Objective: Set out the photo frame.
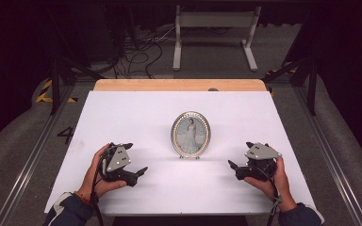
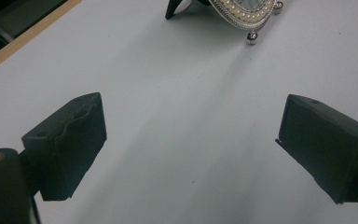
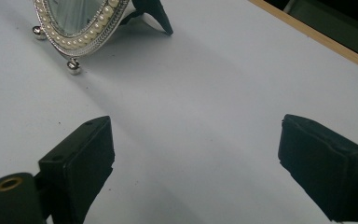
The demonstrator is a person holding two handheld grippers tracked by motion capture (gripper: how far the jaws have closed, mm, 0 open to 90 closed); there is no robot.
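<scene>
An oval silver picture frame (image 1: 190, 134) with a pearl rim stands upright in the middle of the white table top (image 1: 136, 108), propped on a black back stand and small ball feet. Its lower edge shows in the left gripper view (image 2: 247, 10) and in the right gripper view (image 3: 81, 25). My left gripper (image 1: 136, 160) rests on the table to the left of the frame, open, nothing between its jaws. My right gripper (image 1: 239, 154) rests to the right of the frame, also open and empty. Both point inward toward the frame.
A wooden strip (image 1: 179, 84) runs along the table's far edge. Beyond it stand a white metal stand (image 1: 214, 35) and loose cables (image 1: 139, 49) on the floor. Dark rails (image 1: 330, 141) flank the table.
</scene>
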